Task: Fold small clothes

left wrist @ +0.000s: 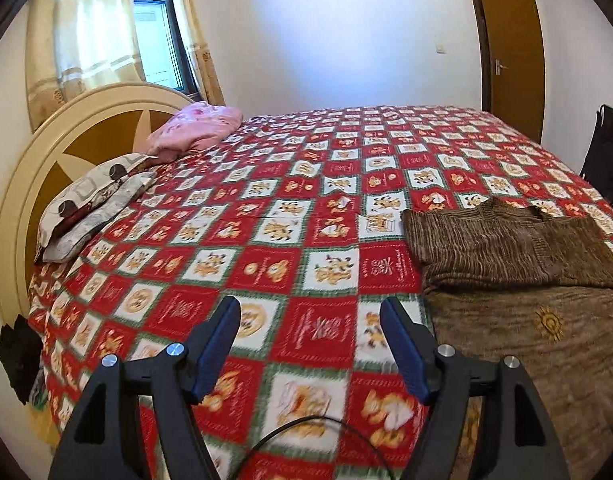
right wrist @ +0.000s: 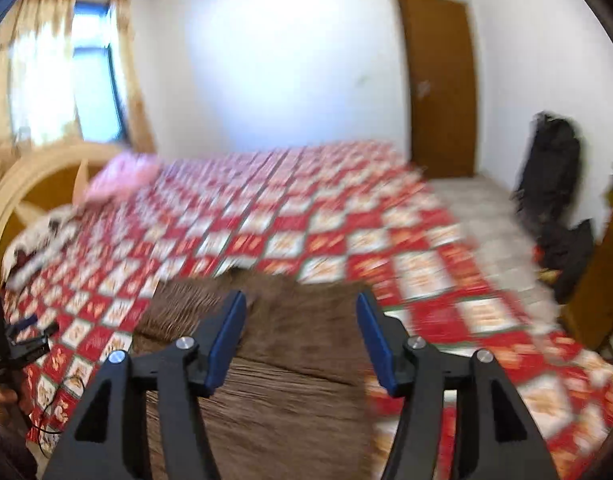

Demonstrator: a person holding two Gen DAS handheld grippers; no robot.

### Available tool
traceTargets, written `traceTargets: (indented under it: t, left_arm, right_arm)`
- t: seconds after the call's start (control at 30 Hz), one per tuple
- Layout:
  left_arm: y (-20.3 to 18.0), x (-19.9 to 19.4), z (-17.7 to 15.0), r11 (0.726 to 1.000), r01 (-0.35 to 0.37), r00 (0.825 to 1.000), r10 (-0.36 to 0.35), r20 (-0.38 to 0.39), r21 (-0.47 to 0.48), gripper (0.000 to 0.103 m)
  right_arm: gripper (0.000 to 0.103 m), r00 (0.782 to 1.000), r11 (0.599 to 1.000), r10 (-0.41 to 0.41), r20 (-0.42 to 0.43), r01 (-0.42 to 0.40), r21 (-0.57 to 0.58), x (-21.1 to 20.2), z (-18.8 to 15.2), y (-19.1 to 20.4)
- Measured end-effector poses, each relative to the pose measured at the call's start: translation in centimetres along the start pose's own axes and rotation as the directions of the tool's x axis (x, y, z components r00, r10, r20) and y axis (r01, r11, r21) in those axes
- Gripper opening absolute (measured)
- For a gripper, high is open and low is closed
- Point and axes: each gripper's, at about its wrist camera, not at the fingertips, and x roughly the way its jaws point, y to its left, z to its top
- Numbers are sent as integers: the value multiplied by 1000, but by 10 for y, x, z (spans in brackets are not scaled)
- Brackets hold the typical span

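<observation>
The brown knitted sweater [left wrist: 518, 276] lay partly folded on the bed [left wrist: 266, 208]. Both hand-held grippers, left [left wrist: 310, 308] and right [right wrist: 301, 304], hovered spread and empty. It looked soft, limp and light; best pinched at a hem corner.

left gripper [left wrist: 310, 312]: black frame, blue jaws, silver screws, black cable | right gripper [right wrist: 301, 308]: same

The right gripper [right wrist: 302, 336], fingers spread and empty, hangs over a brown knitted garment [right wrist: 274, 360] lying on a red-and-white checked bedspread [right wrist: 446, 304]; a brown door [right wrist: 442, 84] stands at one o'clock.
</observation>
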Motion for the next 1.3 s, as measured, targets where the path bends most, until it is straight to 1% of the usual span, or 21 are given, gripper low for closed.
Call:
traceTargets:
  t: [0.13, 0.27, 0.3, 0.37, 0.43, 0.47, 0.5, 0.57, 0.6, 0.67, 0.73, 0.77, 0.83, 0.87, 0.9, 1.0, 1.03, 1.13, 1.2, 1.23, 1.3]
  left_arm:
    - [18, -35, -15, 1000, 10, 999, -9, 37, -12, 74]
    - [29, -74, -21, 1000, -9, 996, 8, 90, 9, 75]
    - [32, -83, -20, 1000, -9, 995, 8, 102, 11, 75]
    - [45, -113, -16, 1000, -10, 987, 12, 158, -13, 75]
    - [61, -139, -14, 998, 21, 981, -10, 194, -58, 77]
    - [66, -149, -15, 996, 48, 979, -33, 199, -70, 82]
    - [69, -157, -17, 995, 67, 978, -50, 202, -75, 85]
    - [70, -170, -27, 996, 58, 976, -41, 215, -71, 86]
    - [66, -174, -33, 997, 46, 975, -32, 218, -57, 87]
    - [55, -173, -45, 999, 52, 978, -48, 202, -16, 88]
    - [38, -167, -50, 994, 104, 980, -106, 167, 24, 88]
    - [29, -163, -54, 987, 155, 977, -158, 146, 37, 88]
    - [14, -157, -65, 972, 227, 963, -233, 135, 56, 88]
    - [4, -149, -75, 966, 245, 960, -253, 118, 82, 88]
    - [-3, -143, -81, 964, 245, 962, -255, 95, 100, 88]
    - [-24, -119, -107, 952, 273, 962, -274, -6, 141, 88]
    - [-28, -110, -116, 948, 288, 958, -285, -45, 133, 88]
    - [-33, -95, -135, 934, 342, 935, -326, -142, 103, 88]
    - [-33, -100, -142, 938, 320, 944, -303, -131, 136, 88]
    - [-28, -107, -143, 941, 299, 953, -286, -100, 161, 88]
    - [-16, -119, -141, 944, 281, 960, -276, -55, 172, 88]
  right_arm:
    - [64, 997, 994, -30, 67, 23, 103, -95, -4, -43]
    - [64, 982, 994, -60, 177, 43, 96, -165, -4, -54]
    - [64, 978, 995, -58, 201, 40, 91, -174, -4, -52]
    - [64, 967, 996, -11, 254, -12, 90, -193, -5, -50]
    - [64, 961, 994, 65, 269, -86, 68, -202, -8, -45]
    - [64, 964, 994, 83, 254, -97, 45, -201, -11, -40]
    - [64, 970, 996, 81, 230, -88, 17, -197, -17, -34]
    - [64, 982, 996, 89, 167, -87, -16, -177, -33, -22]
    - [64, 987, 994, 112, 118, -110, -22, -160, -43, -17]
    - [64, 991, 991, 134, -2, -134, -20, -123, -67, -7]
    - [61, 984, 990, 139, -107, -142, -15, -90, -87, -1]
    - [60, 977, 990, 140, -159, -143, -8, -68, -99, 4]
    - [57, 966, 990, 139, -216, -142, 0, -48, -113, 6]
    - [57, 962, 990, 135, -237, -139, -3, -40, -122, 7]
    - [57, 959, 991, 128, -254, -134, -6, -39, -130, 5]
    - [57, 944, 993, 80, -320, -102, -53, -47, -157, -5]
    - [57, 941, 993, 69, -330, -96, -68, -51, -160, -4]
    - [57, 930, 991, 46, -364, -88, -100, -51, -178, -2]
    - [57, 927, 991, 40, -373, -83, -102, -49, -184, -4]
    - [57, 927, 991, 45, -371, -88, -99, -49, -186, -4]
    - [57, 932, 992, 63, -356, -99, -84, -51, -184, -5]
